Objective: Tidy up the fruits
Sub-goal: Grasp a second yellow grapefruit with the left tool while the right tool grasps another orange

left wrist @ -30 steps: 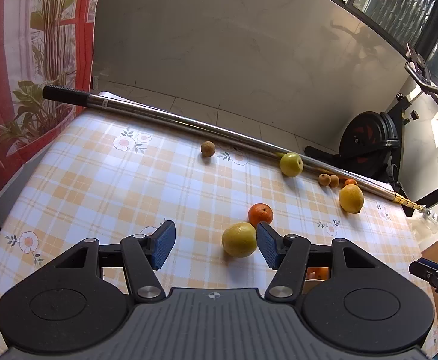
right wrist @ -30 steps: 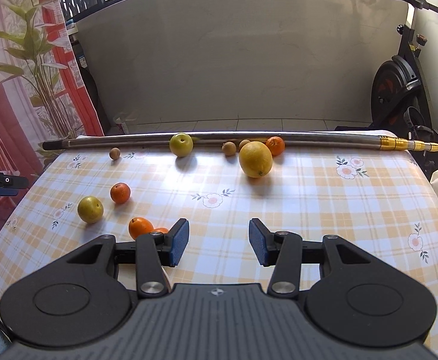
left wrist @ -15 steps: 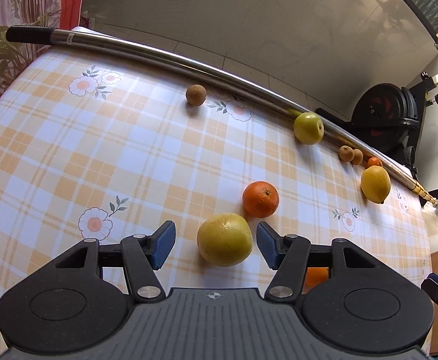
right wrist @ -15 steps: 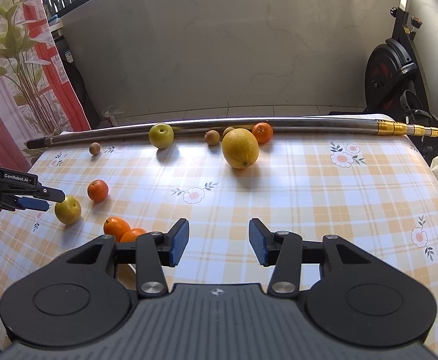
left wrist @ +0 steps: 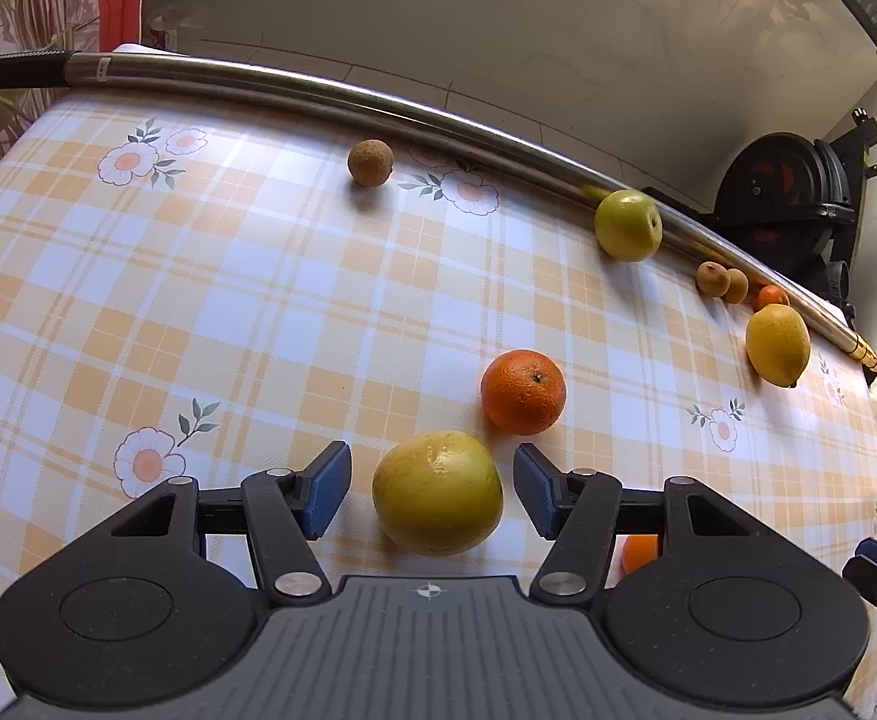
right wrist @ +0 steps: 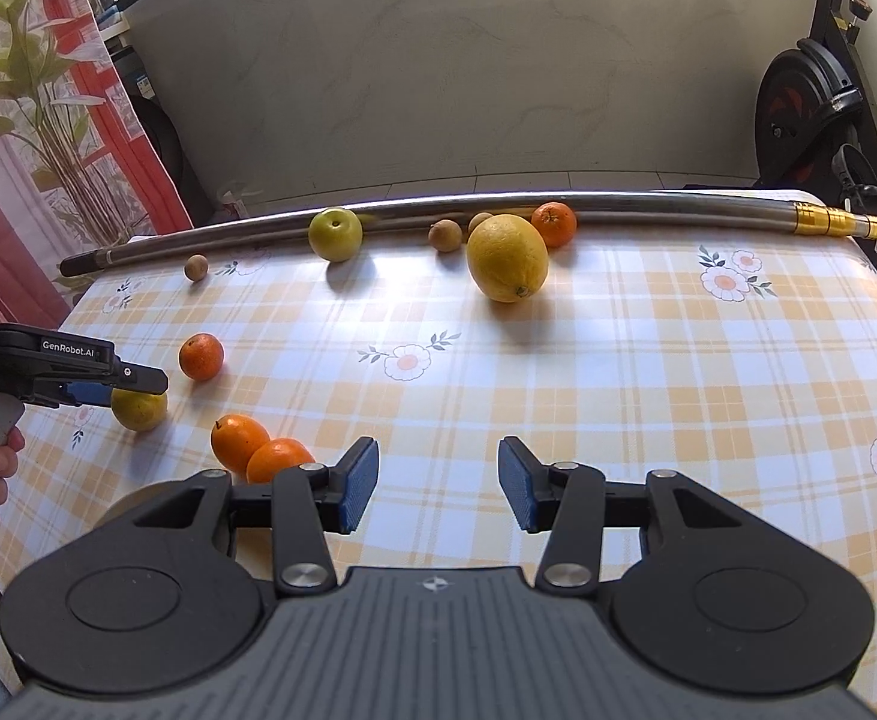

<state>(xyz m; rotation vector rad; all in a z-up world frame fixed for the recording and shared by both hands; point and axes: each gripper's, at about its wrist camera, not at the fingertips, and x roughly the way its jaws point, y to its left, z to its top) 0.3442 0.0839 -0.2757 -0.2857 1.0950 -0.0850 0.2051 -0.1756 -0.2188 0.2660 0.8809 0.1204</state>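
Note:
My left gripper [left wrist: 432,495] is open with a yellow-green round fruit [left wrist: 437,492] between its blue pads, gaps on both sides. The right wrist view shows that fruit [right wrist: 141,412] under the left gripper [right wrist: 132,385]. An orange [left wrist: 523,392] lies just beyond it. A green apple [left wrist: 628,225], a lemon [left wrist: 778,345], a small brown fruit [left wrist: 369,162] and two more brown fruits [left wrist: 712,278] lie farther off. My right gripper [right wrist: 438,486] is open and empty above the cloth. Two oranges [right wrist: 239,435] sit to its left.
A long metal pole [right wrist: 498,207] lies along the table's far edge, with the apple [right wrist: 335,233], lemon [right wrist: 507,257] and a small orange [right wrist: 553,224] near it. The checked tablecloth [right wrist: 648,372] covers the table. An exercise bike [right wrist: 810,114] stands behind at right.
My left gripper has moved forward and down so the yellow-green fruit now sits between its pads. My right gripper has shifted a little closer to the table; the fruits have stayed put.

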